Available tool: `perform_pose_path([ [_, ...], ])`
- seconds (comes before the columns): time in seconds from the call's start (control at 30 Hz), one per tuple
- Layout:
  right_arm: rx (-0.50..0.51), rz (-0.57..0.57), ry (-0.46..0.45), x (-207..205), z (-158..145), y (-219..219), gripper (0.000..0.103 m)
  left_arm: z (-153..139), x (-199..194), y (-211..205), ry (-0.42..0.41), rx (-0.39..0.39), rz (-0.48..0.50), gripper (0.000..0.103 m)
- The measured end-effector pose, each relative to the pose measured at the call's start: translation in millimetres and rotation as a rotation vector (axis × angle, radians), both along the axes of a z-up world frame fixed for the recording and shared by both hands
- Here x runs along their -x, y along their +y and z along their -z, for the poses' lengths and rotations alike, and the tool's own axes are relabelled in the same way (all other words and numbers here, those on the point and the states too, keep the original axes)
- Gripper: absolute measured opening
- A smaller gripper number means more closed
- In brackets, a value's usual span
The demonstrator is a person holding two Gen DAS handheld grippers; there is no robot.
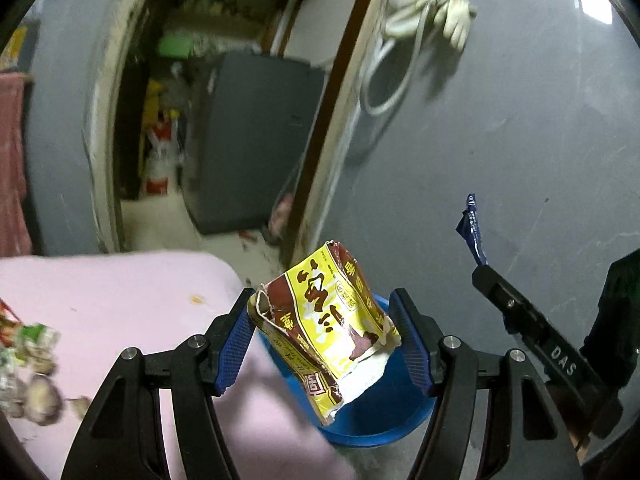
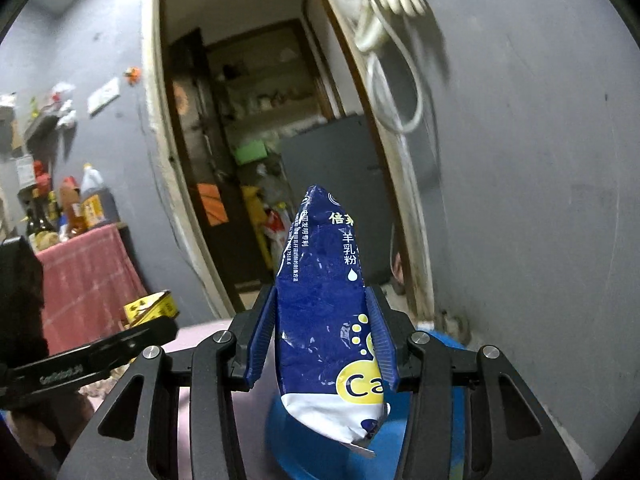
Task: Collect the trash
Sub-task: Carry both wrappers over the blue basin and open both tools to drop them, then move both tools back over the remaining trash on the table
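The left gripper (image 1: 322, 336) clamps a torn yellow-and-brown packet (image 1: 324, 328) between its 2 blue pads, above a blue bin (image 1: 376, 420) at 6 o'clock. The right gripper (image 2: 322, 336) pinches a blue milk-powder pouch (image 2: 326, 312) upright, the bin (image 2: 440, 344) below it. A pink cloth (image 1: 120, 300) lies at 9 o'clock of the packet.

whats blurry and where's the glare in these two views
Left wrist: pink tabletop and the doorway smear with motion, yellow packet stays sharp, glare patch on the wall. Right wrist: blue pouch crisp, blue bin smeared; hanging cable casts a soft shadow.
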State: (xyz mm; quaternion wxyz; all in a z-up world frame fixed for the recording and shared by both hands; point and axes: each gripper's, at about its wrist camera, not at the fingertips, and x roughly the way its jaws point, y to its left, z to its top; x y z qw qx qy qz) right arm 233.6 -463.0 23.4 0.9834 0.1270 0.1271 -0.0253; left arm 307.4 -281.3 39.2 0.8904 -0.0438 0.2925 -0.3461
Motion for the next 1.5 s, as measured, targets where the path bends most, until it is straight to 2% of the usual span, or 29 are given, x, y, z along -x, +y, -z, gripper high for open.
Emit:
perform_pose_path([
  [0.13,-0.036,0.001,0.075,-10,22,-15,0.044,24,-20,-24,0.091,-0.061,0.019,0.062],
  [0.3,-0.091,0.002,0.155,-20,45,-29,0.044,52,-38,-42,0.191,-0.101,0.022,0.062],
  [0.43,-0.129,-0.001,0.189,-25,53,-35,0.045,57,-40,-39,0.222,-0.099,0.013,0.066],
  [0.5,-0.136,0.0,0.198,-27,53,-35,0.048,52,-34,-32,0.224,-0.082,0.006,0.07],
  [0.6,-0.141,0.001,0.195,-25,52,-36,0.049,45,-29,-24,0.218,-0.059,-0.004,0.07],
  [0.8,-0.13,-0.002,0.159,-22,42,-28,0.056,26,-14,4,0.147,-0.018,-0.071,0.07],
  [0.87,-0.109,-0.003,0.137,-19,36,-23,0.066,15,-9,17,0.122,0.002,-0.101,0.073],
  [0.93,-0.087,-0.006,0.099,-15,27,-16,0.075,4,-5,31,0.087,0.023,-0.143,0.081],
  [1.1,-0.044,-0.032,-0.006,-2,2,3,0.087,-25,13,76,-0.021,0.074,-0.26,0.096],
  [1.2,-0.015,-0.053,-0.084,9,-15,19,0.101,-39,22,99,-0.08,0.084,-0.312,0.098],
  [1.3,0.016,-0.077,-0.16,19,-31,37,0.103,-54,38,125,-0.155,0.076,-0.375,0.1],
  [1.5,0.061,-0.145,-0.259,28,-56,77,0.103,-61,73,161,-0.264,0.054,-0.459,0.101],
])
